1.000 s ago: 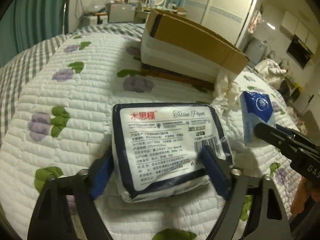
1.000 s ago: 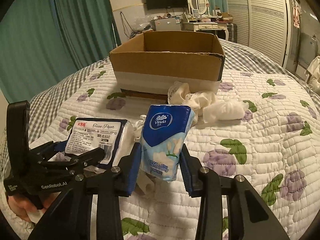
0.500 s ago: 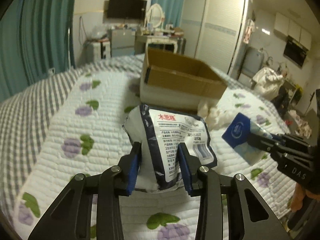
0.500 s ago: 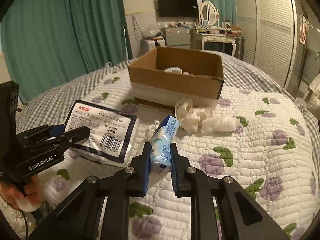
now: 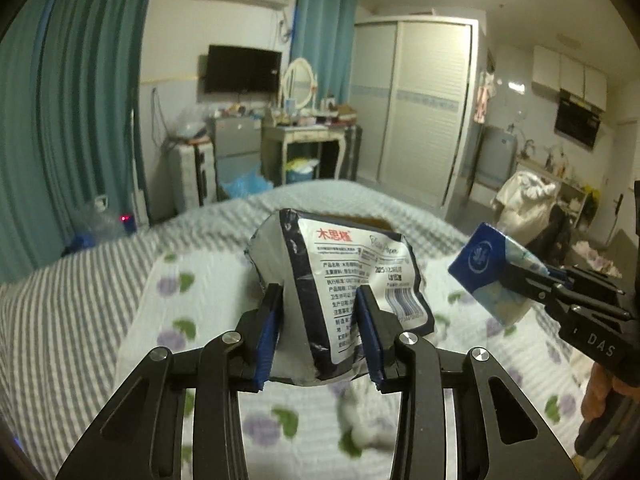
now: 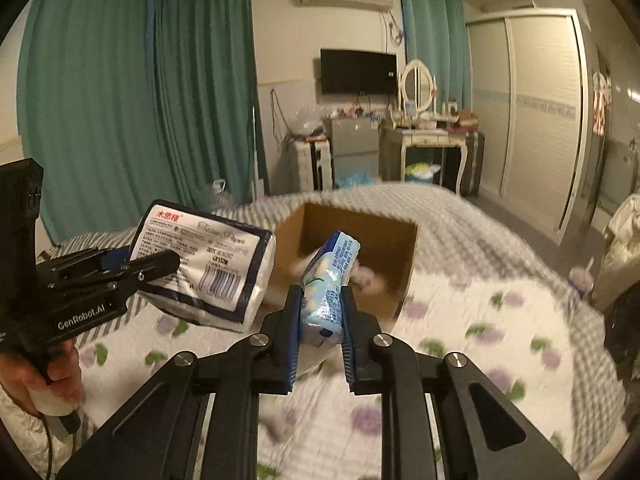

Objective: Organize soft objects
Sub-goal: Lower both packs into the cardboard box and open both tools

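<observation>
Your left gripper (image 5: 318, 330) was clamped on the large tissue pack (image 5: 352, 288), held above the bed (image 5: 132, 300) with its long axis pointing away toward the box (image 6: 360, 248). Your right gripper (image 6: 320, 332) pinched the small blue tissue pack (image 6: 328, 280), tilted up toward the box. Blur obscured the box's contents.

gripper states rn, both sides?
Left gripper: closed on the white, navy-edged plastic tissue pack, lifted off the bed.
Right gripper: closed on the small blue plastic tissue packet, also lifted.
</observation>
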`<action>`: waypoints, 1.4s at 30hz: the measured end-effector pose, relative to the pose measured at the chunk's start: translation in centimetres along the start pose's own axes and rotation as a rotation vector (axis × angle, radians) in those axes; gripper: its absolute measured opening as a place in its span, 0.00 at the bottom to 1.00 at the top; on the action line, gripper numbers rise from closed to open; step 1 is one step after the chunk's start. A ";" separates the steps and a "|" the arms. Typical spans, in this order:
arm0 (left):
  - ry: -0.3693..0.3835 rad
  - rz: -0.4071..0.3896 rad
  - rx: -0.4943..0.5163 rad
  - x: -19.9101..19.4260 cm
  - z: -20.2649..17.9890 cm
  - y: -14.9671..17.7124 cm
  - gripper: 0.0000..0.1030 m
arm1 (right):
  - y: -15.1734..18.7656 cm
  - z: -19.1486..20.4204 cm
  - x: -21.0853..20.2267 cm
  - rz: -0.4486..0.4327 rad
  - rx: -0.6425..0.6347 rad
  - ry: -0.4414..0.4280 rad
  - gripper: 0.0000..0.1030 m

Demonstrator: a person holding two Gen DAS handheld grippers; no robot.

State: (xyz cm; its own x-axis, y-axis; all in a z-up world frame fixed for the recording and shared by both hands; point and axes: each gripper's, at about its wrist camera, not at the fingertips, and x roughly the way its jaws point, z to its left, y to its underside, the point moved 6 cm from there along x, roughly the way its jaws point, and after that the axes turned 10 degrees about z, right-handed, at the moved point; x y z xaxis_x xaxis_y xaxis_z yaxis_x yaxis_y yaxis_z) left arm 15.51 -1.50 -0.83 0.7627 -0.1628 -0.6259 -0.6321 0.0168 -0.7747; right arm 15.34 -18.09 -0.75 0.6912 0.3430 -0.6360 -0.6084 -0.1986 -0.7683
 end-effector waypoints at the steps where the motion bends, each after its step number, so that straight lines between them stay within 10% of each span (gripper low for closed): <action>1: 0.001 -0.005 0.007 0.5 -0.2 -0.9 0.35 | -1.0 -0.4 0.1 -0.009 -0.001 0.006 0.17; 11: -0.024 0.021 0.047 10.4 -1.3 -7.3 0.35 | -8.6 -4.7 7.5 -0.016 0.004 0.056 0.17; 24: -0.073 0.121 0.124 20.0 -1.3 -6.2 0.46 | -7.8 -9.1 19.4 0.085 0.062 0.024 0.17; 30: -0.128 0.050 0.115 18.3 -1.1 -7.4 0.84 | -7.5 -9.2 20.2 0.097 0.079 0.016 0.24; 42: -0.159 -0.052 0.134 4.5 -2.4 -10.5 0.84 | -10.7 -6.7 7.9 0.000 0.044 0.095 0.43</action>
State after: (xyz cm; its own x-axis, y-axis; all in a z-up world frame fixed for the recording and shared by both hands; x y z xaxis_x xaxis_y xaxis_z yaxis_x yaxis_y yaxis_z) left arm 25.22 -4.75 4.74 0.8125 -0.0094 -0.5828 -0.5755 0.1456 -0.8047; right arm 29.94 -19.39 1.97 0.7238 0.2543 -0.6414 -0.6234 -0.1574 -0.7659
